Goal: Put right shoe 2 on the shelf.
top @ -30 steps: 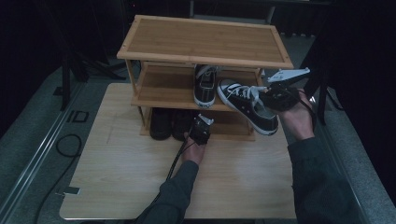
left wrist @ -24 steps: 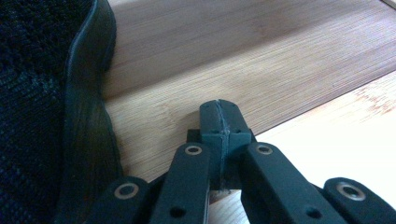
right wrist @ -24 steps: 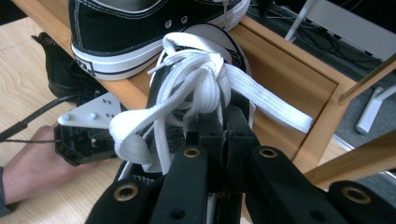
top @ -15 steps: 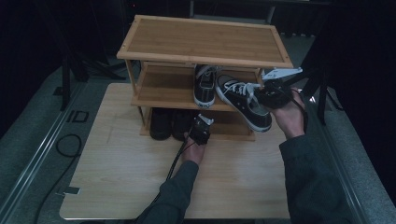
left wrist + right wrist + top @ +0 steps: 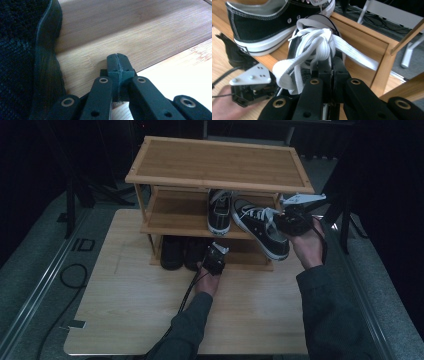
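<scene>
A: On the rack's (image 5: pixel 150 227) middle shelf a second sneaker (image 5: pixel 219 212) stands, just left of the held sneaker (image 5: pixel 260 229); dark shoes (image 5: pixel 172 252) sit below.

B: Any legible writing?

A: None. The held sneaker is black canvas with white laces and sole, tilted at the shelf's right end.

B: Grippers?

A: The right gripper (image 5: pixel 331 65) is clamped on its laces; the left gripper (image 5: pixel 118 60) is closed and empty, at the bottom shelf.

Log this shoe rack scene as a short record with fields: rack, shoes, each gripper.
rack: three-tier bamboo shoe rack on a light wooden table
middle shelf: one black canvas sneaker with white sole, toe toward the person
bottom shelf: dark shoes at the left
carried shoe: second black canvas sneaker with white laces, tilted at the middle shelf's right end
right gripper: jaws shut on the carried shoe, at the laces
left gripper: jaws shut, empty, at the bottom shelf's edge
</scene>
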Tool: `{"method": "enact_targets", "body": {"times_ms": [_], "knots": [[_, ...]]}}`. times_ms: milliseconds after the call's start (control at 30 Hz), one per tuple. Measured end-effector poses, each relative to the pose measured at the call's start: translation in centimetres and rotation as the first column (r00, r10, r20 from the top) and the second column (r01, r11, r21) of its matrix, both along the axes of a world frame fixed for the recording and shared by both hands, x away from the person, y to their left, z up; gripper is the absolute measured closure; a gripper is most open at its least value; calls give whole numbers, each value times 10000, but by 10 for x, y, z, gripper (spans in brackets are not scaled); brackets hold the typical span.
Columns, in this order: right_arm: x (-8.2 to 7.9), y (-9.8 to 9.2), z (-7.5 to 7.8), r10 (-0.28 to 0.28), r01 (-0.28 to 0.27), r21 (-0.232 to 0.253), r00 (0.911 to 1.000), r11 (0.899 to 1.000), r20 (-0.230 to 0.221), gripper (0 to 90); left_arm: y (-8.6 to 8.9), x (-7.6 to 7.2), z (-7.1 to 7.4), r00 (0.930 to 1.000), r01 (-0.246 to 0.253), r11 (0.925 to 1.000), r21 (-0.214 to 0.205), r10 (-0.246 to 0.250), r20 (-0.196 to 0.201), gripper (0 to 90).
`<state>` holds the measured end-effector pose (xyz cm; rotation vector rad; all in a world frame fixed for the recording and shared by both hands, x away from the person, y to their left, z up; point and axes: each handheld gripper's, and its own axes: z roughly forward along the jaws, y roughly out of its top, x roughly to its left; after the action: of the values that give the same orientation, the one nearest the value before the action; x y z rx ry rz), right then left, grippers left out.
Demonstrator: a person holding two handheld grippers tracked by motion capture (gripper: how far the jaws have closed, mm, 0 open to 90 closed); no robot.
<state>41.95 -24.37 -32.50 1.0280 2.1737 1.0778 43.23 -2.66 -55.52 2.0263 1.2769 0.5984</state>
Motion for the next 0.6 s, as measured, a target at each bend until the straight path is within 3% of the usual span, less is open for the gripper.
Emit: {"method": "enact_targets", "body": {"times_ms": [367, 467, 600], "knots": [[1, 3, -1, -140, 139, 301, 9999, 9994, 36, 882, 0, 0, 0, 10000, -22, 10000, -28, 22, 7, 898], [3, -1, -1, -221, 228, 644, 9997, 9977, -116, 882, 0, 0, 0, 10000, -5, 10000, -17, 5, 6, 898], [5, 2, -4, -519, 521, 447, 9986, 9976, -48, 876, 0, 0, 0, 10000, 15, 10000, 15, -15, -13, 898]]}}
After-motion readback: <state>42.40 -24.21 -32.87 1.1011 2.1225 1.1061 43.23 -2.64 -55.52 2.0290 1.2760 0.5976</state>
